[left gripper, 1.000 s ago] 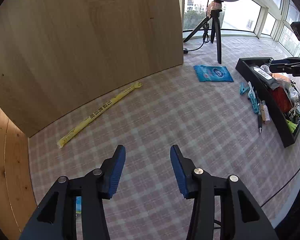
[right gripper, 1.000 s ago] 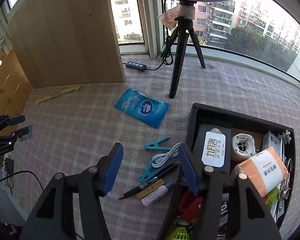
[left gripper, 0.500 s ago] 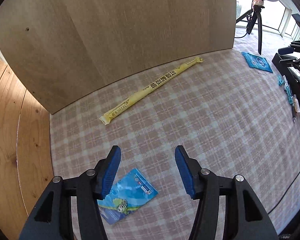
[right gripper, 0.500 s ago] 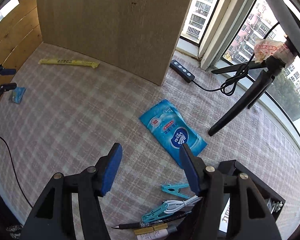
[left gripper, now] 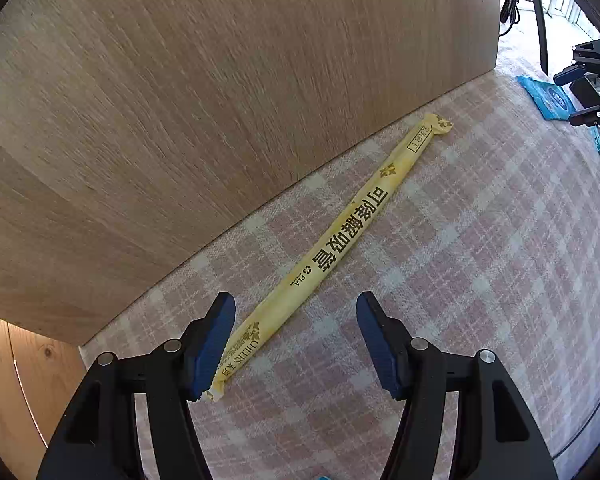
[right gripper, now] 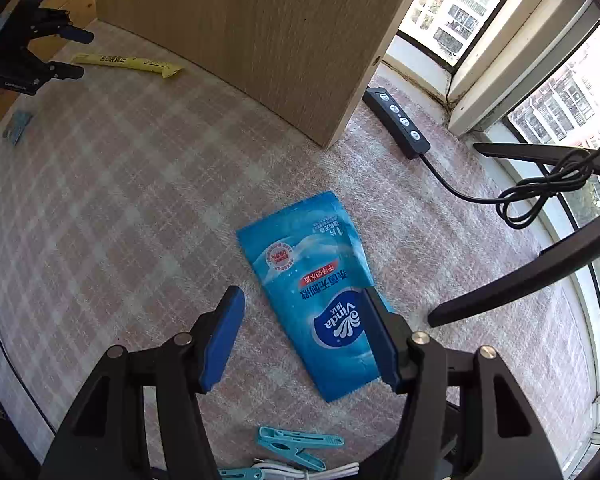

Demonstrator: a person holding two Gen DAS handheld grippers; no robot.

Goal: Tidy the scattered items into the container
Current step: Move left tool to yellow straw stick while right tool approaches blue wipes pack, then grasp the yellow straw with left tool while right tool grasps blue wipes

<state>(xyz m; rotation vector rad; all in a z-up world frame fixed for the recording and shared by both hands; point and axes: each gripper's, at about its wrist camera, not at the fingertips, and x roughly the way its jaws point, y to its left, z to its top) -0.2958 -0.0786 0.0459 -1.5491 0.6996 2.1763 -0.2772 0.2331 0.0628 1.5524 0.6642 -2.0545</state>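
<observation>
Left wrist view: the left gripper (left gripper: pixel 296 336) is seen low in the frame with its jaws wide apart and nothing between them; the near end of a long yellow packet (left gripper: pixel 336 252) lies just beside the left blue pad (left gripper: pixel 214 344), whether touching cannot be told. The packet runs diagonally from lower centre to upper right on the checked cloth (left gripper: pixel 480 280), close along the foot of a wooden board (left gripper: pixel 220 100). It is judged light, thin and slightly stiff from whatever is sealed inside, with a slick wrapper; a hold across its middle, jaws square to its length, is judged safest, since an end grip would let it droop or pivot. Right wrist view: the right gripper (right gripper: pixel 304 332) is likewise held apart and empty, tilted down over a flat blue wipes pouch (right gripper: pixel 316 292) at centre frame, the right pad overlapping the pouch's lower right edge. The pouch is judged soft, floppy and slippery, lying flat, so an edge or corner would need to be pinched. Teal clothes pegs (right gripper: pixel 292 444) lie at the bottom edge. The container is not clearly seen in either view.
</observation>
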